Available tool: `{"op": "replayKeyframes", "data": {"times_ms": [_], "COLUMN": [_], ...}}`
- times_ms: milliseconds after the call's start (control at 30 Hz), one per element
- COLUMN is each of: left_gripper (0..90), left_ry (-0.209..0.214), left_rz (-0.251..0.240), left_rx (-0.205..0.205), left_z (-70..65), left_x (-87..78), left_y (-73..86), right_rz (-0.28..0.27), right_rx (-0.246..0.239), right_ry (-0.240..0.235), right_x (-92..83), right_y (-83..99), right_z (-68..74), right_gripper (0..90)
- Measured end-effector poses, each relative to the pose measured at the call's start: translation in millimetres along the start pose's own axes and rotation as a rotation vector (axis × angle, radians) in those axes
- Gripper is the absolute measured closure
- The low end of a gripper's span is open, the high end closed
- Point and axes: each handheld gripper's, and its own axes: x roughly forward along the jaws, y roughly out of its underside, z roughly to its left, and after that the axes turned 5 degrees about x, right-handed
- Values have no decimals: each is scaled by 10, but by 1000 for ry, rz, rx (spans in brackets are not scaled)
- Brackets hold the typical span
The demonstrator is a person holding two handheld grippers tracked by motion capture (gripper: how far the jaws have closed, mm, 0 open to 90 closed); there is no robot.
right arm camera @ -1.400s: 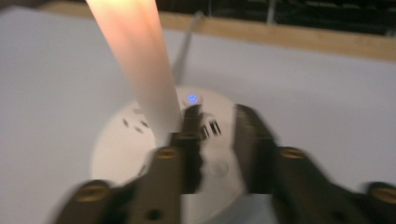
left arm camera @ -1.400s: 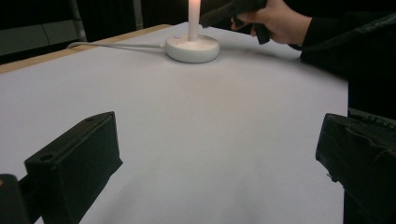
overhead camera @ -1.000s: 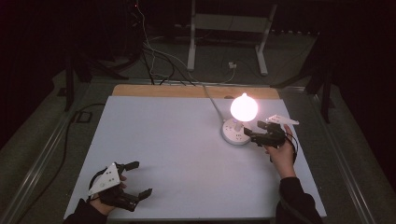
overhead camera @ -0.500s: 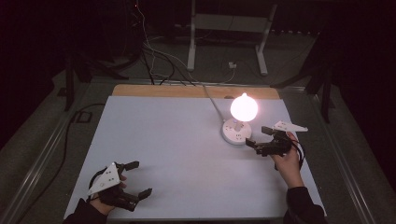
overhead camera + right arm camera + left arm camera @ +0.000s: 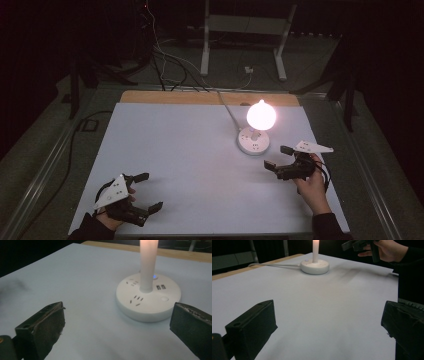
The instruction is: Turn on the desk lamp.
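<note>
A lit bulb glows on a white stem plugged into a round white socket base at the table's right middle. A small blue light shines on the base. My right gripper is open, held just right of and in front of the base, jaws pointing left toward it, nothing between them. My left gripper is open at the table's near left corner, empty. The base stands far ahead in the left gripper view, with the right hand beyond.
A white sheet covers the table, with a wooden edge at the back. A white cable runs from the base off the far edge. Cables and a metal stand are on the dark floor behind.
My right gripper has drawn back from the socket base toward the near right. The left gripper has stayed put.
</note>
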Motion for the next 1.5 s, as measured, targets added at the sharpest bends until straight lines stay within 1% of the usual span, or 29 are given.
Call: {"op": "replayKeyframes", "data": {"times_ms": [367,467,633,733,967,1033,1167,1500], "left_gripper": [4,4,3,4,4,4,4,4], "left_ry": [-1,-1,-2,-1,-1,-1,-1,3], "left_rz": [3,4,5,7,4,3,4,6], "left_rx": [4,6,6,8,8,7,8,7], "left_z": [-4,-5,-4,-9,-8,-8,-5,-8], "left_x": [-2,-2,-2,-2,-7,-7,-7,-4], "left_y": [0,-1,-1,-1,-4,-3,-5,-1], "right_rz": [29,34,43,49,64,73,92,97], "right_rx": [-5,-8,-15,-12,-55,-58,-88,-112], "right_ry": [-23,-20,-20,-30,-39,-41,-38,-25], "right_x": [-148,-184,-220,-235,-247,-241,-212,-192], "right_y": [226,295,418,478,613,646,672,665], "right_z": [128,154,213,259,363,378,389,402], "right_gripper": [0,0,0,0,0,0,0,0]}}
